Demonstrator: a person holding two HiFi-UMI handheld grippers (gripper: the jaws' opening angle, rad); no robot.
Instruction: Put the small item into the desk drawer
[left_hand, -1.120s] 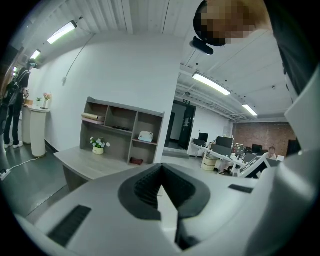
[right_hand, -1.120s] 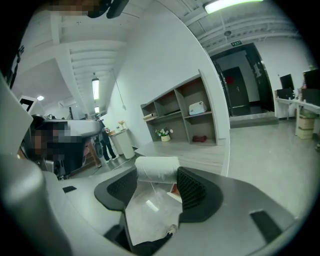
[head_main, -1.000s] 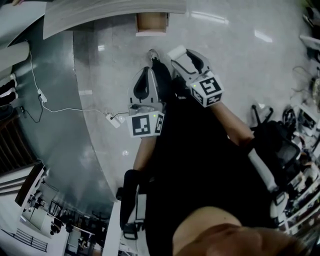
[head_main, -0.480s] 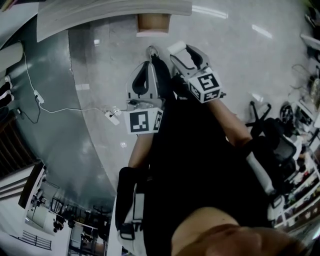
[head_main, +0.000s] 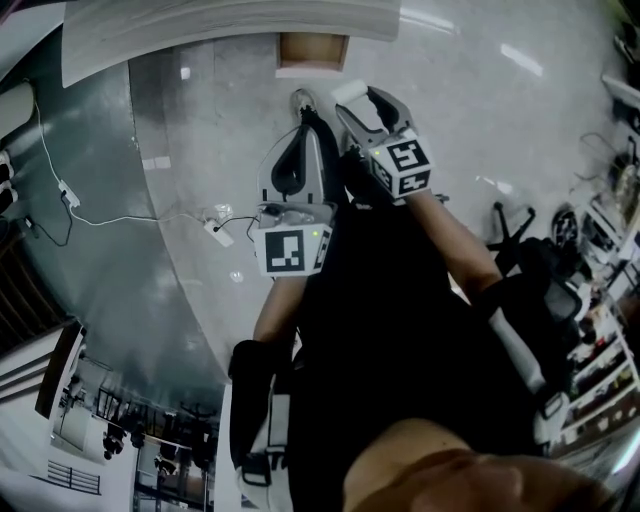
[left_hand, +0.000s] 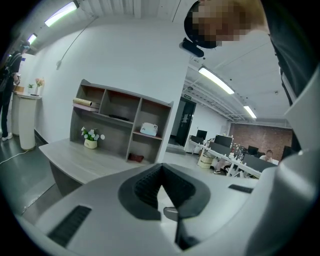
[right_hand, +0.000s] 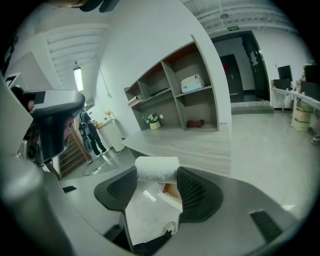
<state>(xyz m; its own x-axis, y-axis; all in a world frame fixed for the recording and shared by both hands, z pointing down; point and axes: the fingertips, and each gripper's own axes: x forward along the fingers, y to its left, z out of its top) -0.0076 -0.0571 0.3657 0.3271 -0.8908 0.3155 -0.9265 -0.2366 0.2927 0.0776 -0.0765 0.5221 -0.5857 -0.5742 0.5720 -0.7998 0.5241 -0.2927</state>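
Awaiting stowage (bench (head_main: 220, 22) at 12 o'clock), a white roll (right_hand: 156, 169) is pinched in the right tool (right_hand: 155, 186). The left tool (left_hand: 160, 172) is closed, empty.

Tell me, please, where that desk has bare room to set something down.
The desk top is bare from the flower pot across to its near edge. The shelf unit behind is fuller: a white box, a dark red item.

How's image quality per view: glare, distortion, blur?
Head view: dim and underexposed, glare streaks on the floor, heavy fisheye bending the desk edge. Left gripper view: bright, ceiling lights blown out, black vignette at the corners. Right gripper view: sharp on the roll, with the same fisheye curve and dark corners.
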